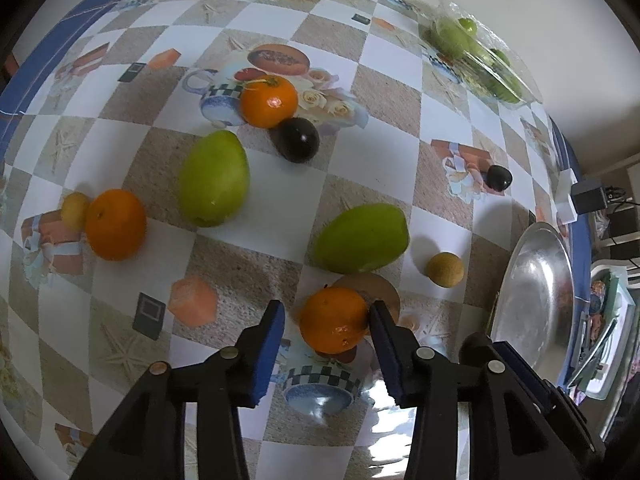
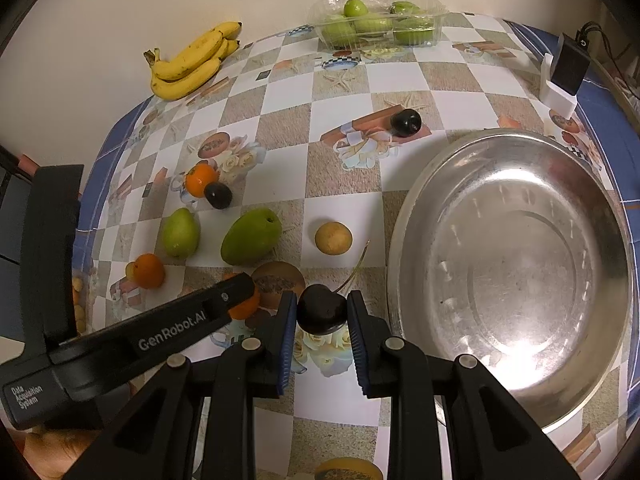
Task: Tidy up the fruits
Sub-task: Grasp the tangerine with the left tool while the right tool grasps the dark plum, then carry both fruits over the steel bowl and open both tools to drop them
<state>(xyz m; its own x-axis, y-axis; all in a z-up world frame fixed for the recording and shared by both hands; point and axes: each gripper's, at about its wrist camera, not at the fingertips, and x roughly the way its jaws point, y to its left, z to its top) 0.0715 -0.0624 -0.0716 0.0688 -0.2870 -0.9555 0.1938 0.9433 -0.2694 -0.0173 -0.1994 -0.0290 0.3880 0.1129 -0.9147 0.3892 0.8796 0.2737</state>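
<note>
Right gripper [image 2: 322,322]: blue-padded fingers [image 2: 286,344] clamped on a dark, near-black glossy cherry with a thin stem [image 2: 321,309], pads touching both sides, held just beside the left rim of the large round shiny steel bowl [image 2: 516,384].

Left gripper [image 1: 327,342]: fingers [image 1: 269,354] apart, straddling a small orange tangerine [image 1: 334,319]; right pad touching or nearly touching it, left pad clearly off it. Tangerine sits on the worktop [image 1: 304,36], a checkered beige-and-white printed tablecloth with a blue border.

Outward, left wrist view: green oval mango [image 1: 361,238] just beyond the tangerine, small round tan fruit [image 1: 444,269] near it on the right, second green mango [image 1: 214,178] further left. Second tangerine [image 1: 115,224] at left touching a small yellowish fruit [image 1: 75,210]. Third tangerine [image 1: 269,101] further back, touching a dark cherry [image 1: 298,139]. Another dark cherry [image 1: 499,178] well apart on the right.

Far edge, right wrist view: bunch of yellow bananas [image 2: 191,62] at back left, clear plastic clamshell box of small green fruits [image 2: 378,20] at back centre, black device on a white stand [image 2: 564,72] at back right.
</note>
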